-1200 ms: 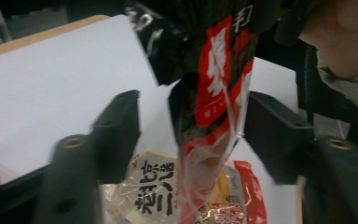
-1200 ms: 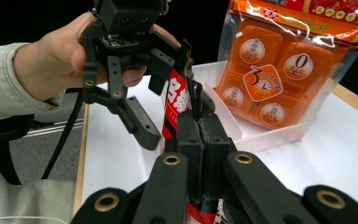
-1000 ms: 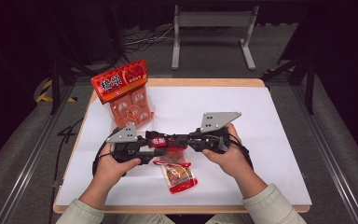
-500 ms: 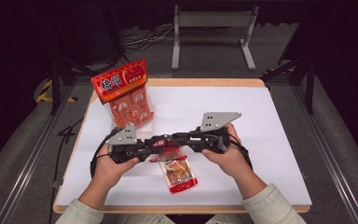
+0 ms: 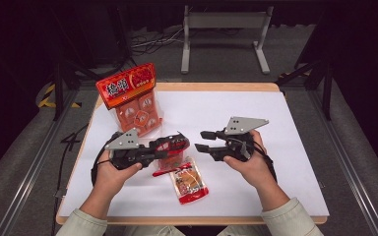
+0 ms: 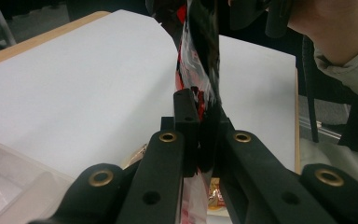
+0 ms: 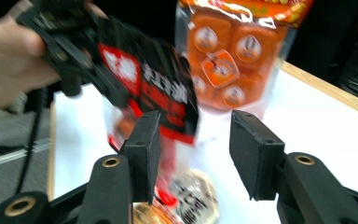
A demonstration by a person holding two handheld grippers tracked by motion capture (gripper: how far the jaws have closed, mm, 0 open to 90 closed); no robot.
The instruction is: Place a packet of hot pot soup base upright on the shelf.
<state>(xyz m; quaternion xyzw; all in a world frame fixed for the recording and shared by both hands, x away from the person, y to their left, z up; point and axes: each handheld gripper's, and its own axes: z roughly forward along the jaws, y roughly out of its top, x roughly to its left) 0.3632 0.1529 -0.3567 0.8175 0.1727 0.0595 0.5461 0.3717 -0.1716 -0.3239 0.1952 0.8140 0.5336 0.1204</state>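
On the table point(image 5: 295, 196), a snack packet point(image 5: 189, 183) lies between both grippers, a bigger bag point(image 5: 134, 100) behind.

The high view looks forward and down over the white-topped wooden table point(image 5: 295, 128). Both gripper views sit close above that table point(image 6: 74, 84) point(image 7: 307, 121), facing each other across it.

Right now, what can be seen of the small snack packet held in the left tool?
The small snack packet is a glossy plastic wrapper, black and red with white lettering and a clear lower part. The left tool is shut on its upper end, so it hangs lifted above the white table. The right tool stands open beside it, apart from it. Below it a second snack packet lies flat on the table.
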